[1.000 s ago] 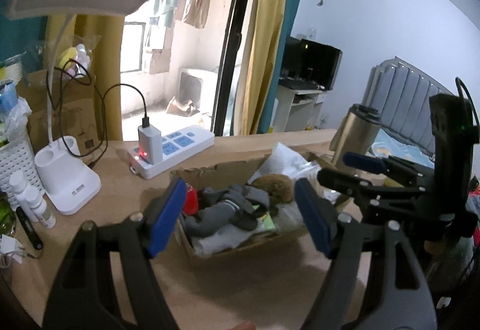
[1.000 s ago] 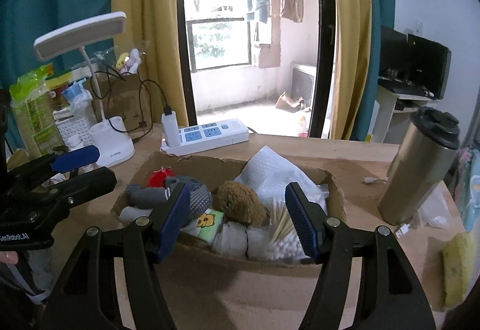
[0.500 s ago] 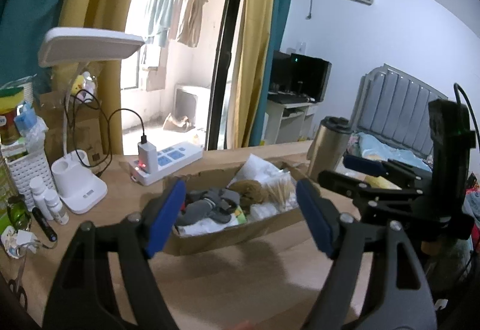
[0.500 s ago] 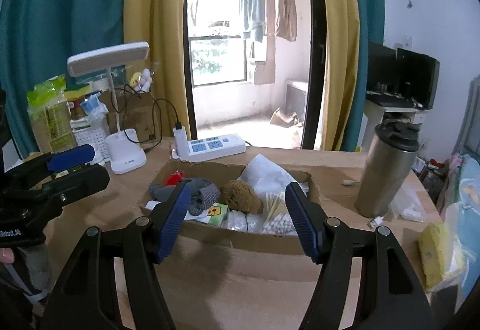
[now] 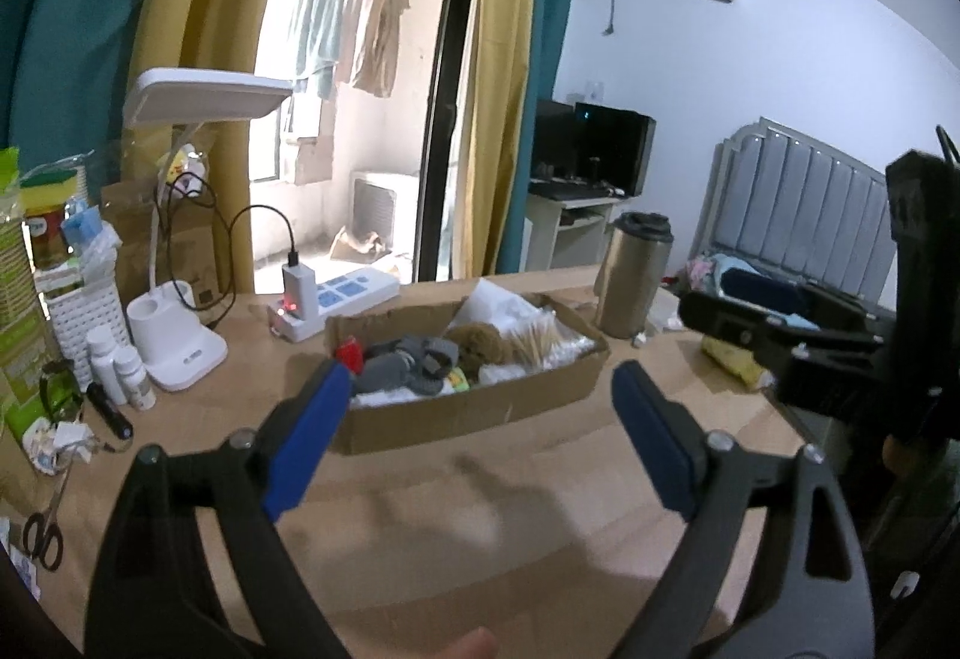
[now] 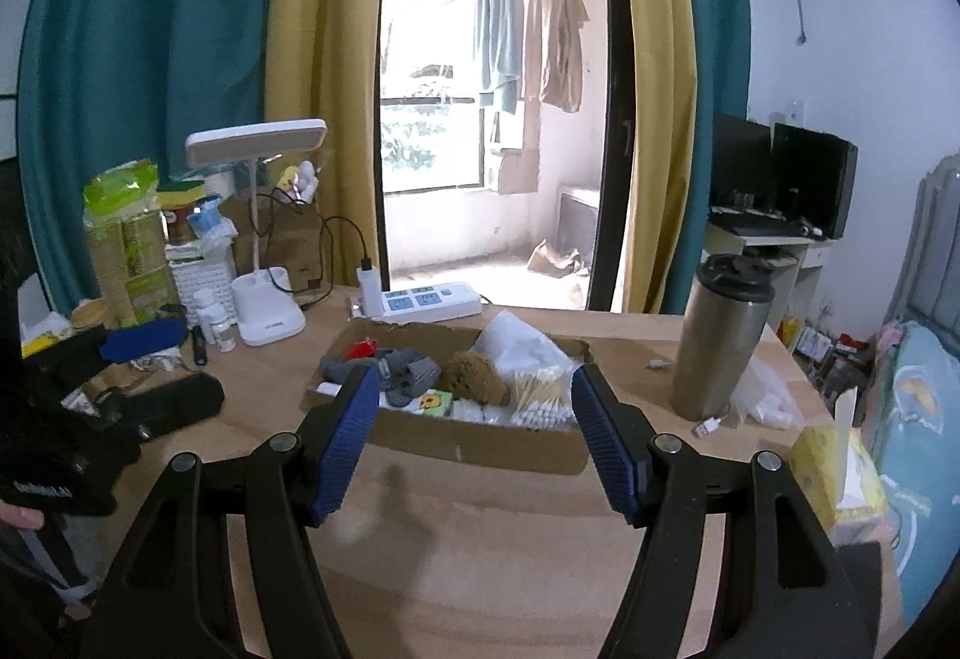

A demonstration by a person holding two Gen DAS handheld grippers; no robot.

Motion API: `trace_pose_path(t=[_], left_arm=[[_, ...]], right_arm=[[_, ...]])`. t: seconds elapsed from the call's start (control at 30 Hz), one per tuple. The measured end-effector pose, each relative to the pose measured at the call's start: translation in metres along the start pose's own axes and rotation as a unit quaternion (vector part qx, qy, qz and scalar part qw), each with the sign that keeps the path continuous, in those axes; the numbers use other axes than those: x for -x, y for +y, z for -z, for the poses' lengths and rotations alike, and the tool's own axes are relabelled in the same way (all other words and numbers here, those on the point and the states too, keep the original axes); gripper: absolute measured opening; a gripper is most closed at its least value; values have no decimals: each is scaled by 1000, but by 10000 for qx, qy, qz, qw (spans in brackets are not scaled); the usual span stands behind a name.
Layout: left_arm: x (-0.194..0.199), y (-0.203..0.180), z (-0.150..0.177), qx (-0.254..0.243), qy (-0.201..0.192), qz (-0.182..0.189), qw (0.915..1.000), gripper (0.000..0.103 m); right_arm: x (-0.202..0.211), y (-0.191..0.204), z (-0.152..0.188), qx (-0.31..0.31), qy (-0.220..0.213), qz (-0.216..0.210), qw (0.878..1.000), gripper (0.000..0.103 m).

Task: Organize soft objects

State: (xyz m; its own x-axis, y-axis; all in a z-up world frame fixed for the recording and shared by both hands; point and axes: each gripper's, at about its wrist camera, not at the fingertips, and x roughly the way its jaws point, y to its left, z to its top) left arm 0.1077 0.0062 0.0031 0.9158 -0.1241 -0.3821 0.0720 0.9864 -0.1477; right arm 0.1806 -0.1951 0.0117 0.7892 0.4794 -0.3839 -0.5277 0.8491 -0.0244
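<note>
I see my left gripper [image 5: 480,437] opening, empty; right gripper [image 6: 474,440] spread, empty. The soft objects [image 6: 414,374] sit in the cardboard box [image 6: 480,446] on the table [image 6: 480,569], partly hidden by its wall.

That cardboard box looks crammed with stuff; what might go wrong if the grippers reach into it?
The cardboard box is packed tight: pulling the grey socks could drag out the cotton swabs or the brown sponge. The tall steel tumbler stands close beside the box, so a swing by the right gripper might topple it. Both grippers hold nothing now.
</note>
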Motion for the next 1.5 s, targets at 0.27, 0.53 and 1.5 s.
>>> trace_pose_path(t=[0.27,0.53,1.5], left_arm=[[30,-15,21,70,-413,-322,9986,100],[49,-23,34,30,-652,-600,9961,101],[57,-26,39,9,-859,-778,9933,101]], right_arm=[[34,7,18,-118,-237,120,9996,70],[67,11,39,-233,-545,634,9962,71],[70,14,57,-245,-833,557,9947,85]])
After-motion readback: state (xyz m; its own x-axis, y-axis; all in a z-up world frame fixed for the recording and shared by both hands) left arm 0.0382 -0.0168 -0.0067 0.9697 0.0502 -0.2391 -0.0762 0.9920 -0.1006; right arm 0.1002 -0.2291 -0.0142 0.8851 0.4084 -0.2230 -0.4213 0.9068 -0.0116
